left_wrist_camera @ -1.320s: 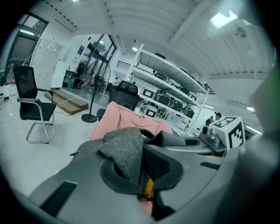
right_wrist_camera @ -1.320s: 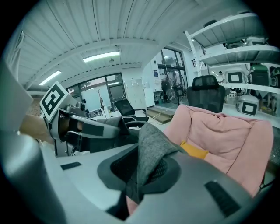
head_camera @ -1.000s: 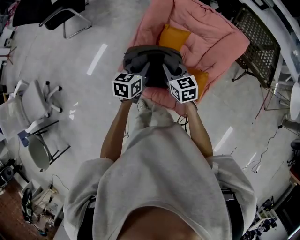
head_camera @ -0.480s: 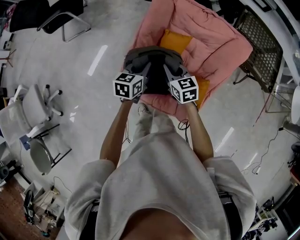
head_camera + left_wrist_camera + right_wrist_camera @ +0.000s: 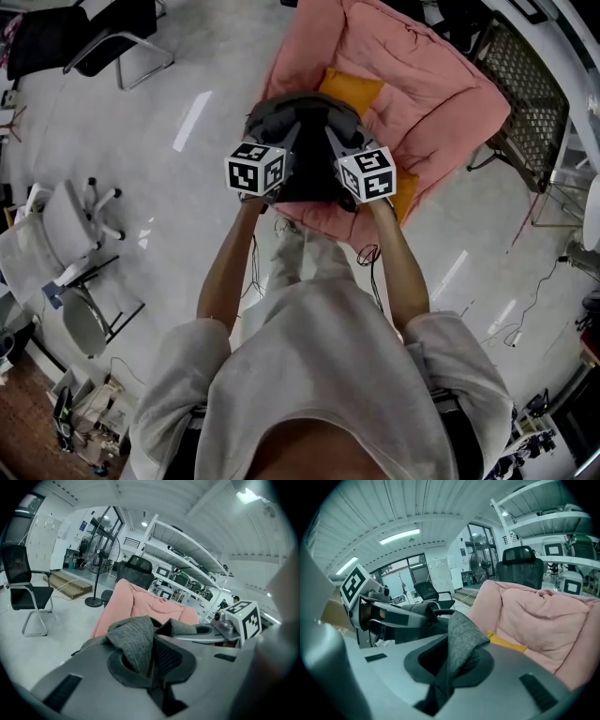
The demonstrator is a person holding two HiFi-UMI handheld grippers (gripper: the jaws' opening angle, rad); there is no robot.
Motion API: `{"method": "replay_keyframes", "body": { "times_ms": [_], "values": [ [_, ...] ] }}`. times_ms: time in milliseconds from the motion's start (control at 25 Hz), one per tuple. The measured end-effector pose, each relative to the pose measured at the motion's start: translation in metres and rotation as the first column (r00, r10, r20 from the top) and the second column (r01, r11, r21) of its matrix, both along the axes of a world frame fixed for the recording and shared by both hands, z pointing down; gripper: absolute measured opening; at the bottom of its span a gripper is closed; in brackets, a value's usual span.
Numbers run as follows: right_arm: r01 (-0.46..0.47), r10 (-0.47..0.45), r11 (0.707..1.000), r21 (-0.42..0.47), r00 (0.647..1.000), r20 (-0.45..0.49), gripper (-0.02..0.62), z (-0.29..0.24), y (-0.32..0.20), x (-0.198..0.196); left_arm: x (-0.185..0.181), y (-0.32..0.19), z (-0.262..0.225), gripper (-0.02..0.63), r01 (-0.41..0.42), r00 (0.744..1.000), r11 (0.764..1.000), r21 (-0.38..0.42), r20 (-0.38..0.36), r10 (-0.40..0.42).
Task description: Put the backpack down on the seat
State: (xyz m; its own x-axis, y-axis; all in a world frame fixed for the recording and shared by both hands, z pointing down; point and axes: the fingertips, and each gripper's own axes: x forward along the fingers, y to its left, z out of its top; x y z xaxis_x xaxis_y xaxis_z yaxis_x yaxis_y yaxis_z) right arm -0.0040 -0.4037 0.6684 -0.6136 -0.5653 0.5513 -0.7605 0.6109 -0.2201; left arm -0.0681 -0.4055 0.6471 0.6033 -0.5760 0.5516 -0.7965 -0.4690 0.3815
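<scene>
A dark grey backpack (image 5: pixel 302 150) hangs between my two grippers over the front edge of the pink padded seat (image 5: pixel 427 84), just in front of an orange cushion (image 5: pixel 352 89). My left gripper (image 5: pixel 291 136) is shut on a fold of the backpack's grey fabric (image 5: pixel 136 641). In the same way my right gripper (image 5: pixel 332 139) is shut on another grey fold (image 5: pixel 461 641). The pink seat (image 5: pixel 140 606) lies straight ahead of the left jaws, and in the right gripper view the seat (image 5: pixel 543 616) and orange cushion (image 5: pixel 506 641) fill the right. The backpack's lower body is hidden by the grippers.
A black chair (image 5: pixel 103 37) stands at the far left, a white chair (image 5: pixel 66 216) nearer on the left. A wire-mesh frame (image 5: pixel 525 84) sits right of the seat. Cables (image 5: pixel 366 253) lie on the floor by my legs. Shelving (image 5: pixel 187 559) rises behind the seat.
Both grippers have carried the backpack forward and a little lower, further over the pink seat. The grips have not changed.
</scene>
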Motion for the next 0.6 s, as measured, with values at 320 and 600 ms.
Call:
{"method": "replay_keyframes", "body": {
  "times_ms": [320, 600],
  "values": [
    [0.006, -0.007, 0.999, -0.041, 1.0, -0.004, 0.029, 0.031, -0.038, 0.005, 0.006, -0.04, 0.028, 0.029, -0.002, 1.0, 1.0, -0.029, 0.015, 0.002],
    [0.002, -0.002, 0.996, -0.089, 1.0, 0.0, 0.029, 0.057, -0.065, 0.007, 0.009, -0.065, 0.053, 0.029, 0.002, 1.0, 0.998, -0.063, 0.025, 0.0]
  ]
}}
